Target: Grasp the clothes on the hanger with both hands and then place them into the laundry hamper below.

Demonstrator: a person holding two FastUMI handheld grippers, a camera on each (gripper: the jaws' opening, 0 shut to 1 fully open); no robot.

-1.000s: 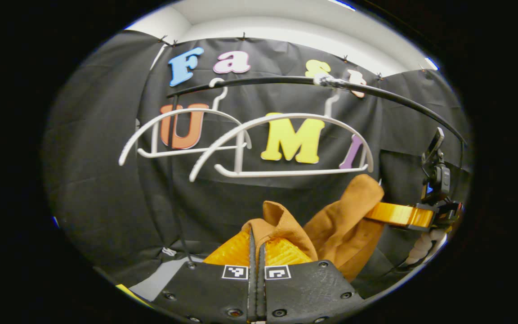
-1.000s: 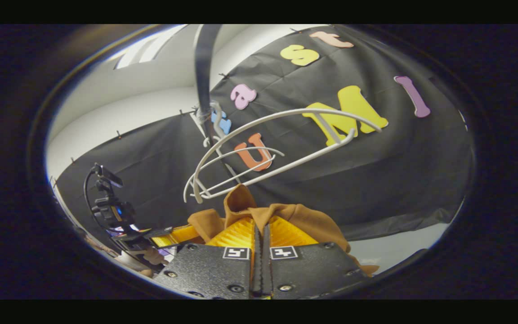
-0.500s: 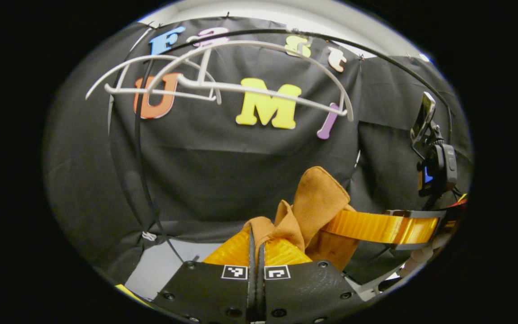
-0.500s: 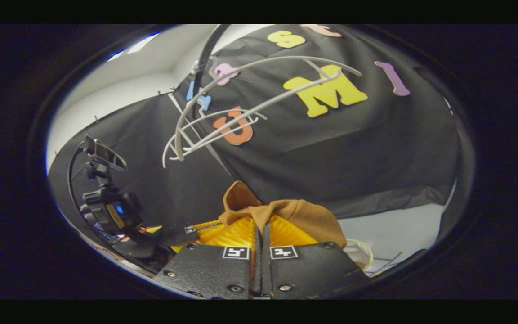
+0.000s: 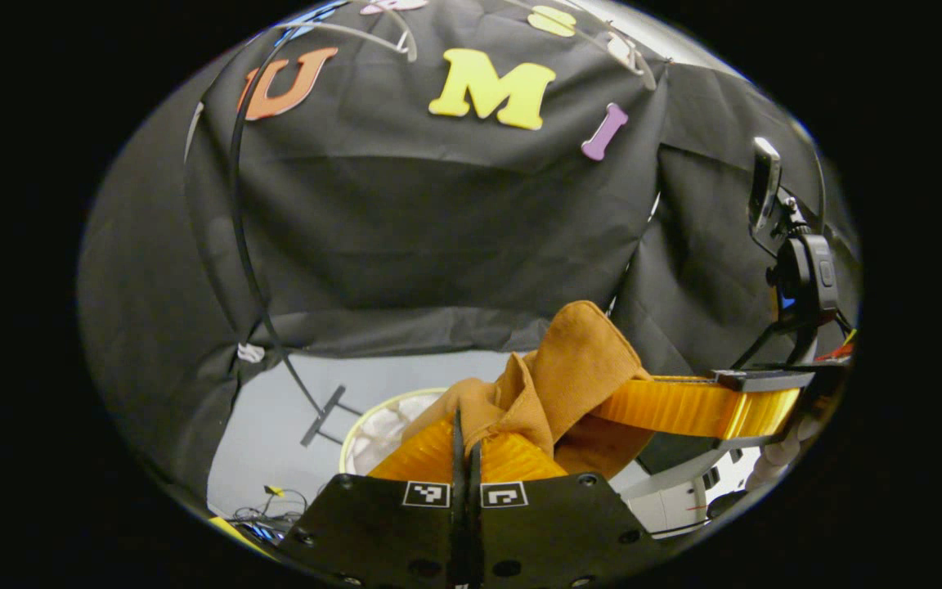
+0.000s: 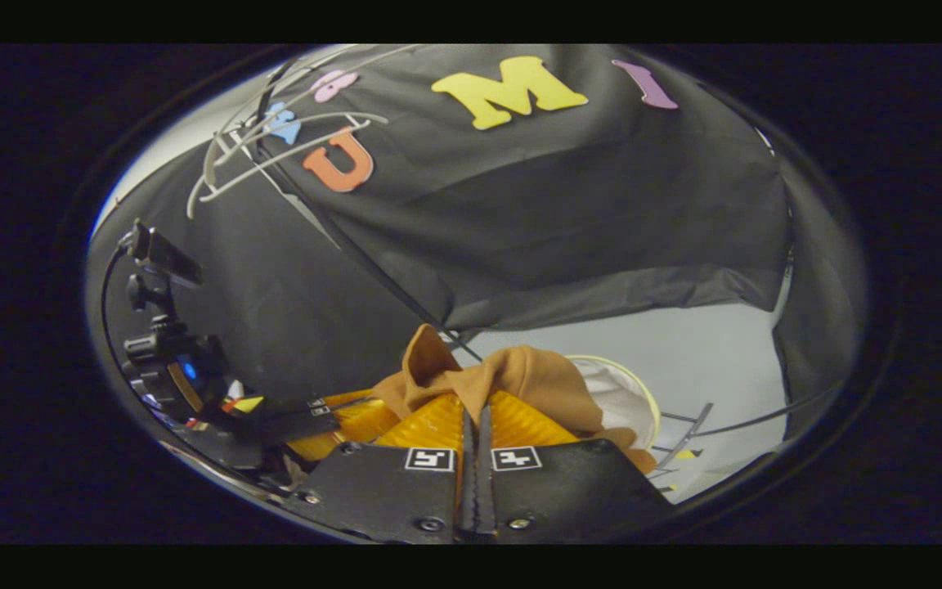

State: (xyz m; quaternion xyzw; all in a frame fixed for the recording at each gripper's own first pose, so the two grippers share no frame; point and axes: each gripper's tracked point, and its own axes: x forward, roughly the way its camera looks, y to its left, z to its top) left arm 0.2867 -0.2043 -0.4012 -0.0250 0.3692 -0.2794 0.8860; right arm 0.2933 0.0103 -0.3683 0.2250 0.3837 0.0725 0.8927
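While I hold both tools low in front of the black cloth wall, my left gripper [image 5: 464,438] is pinching a fold of the brown garment [image 5: 577,376], with its two orange fingers pressed together on the cloth at the bottom centre of the left gripper view. From there the garment rises to the right of centre, where my right gripper [image 5: 684,406] comes in from the right edge and touches the same cloth. In the right gripper view, my right gripper [image 6: 475,421] is also closed on the garment [image 6: 512,376], which bunches just above its fingertips at the lower centre. Below the garment lies the white laundry hamper [image 6: 626,397] on the pale floor, partly hidden by the cloth. The white hangers [image 6: 275,151] are far up, at the upper left of this view.
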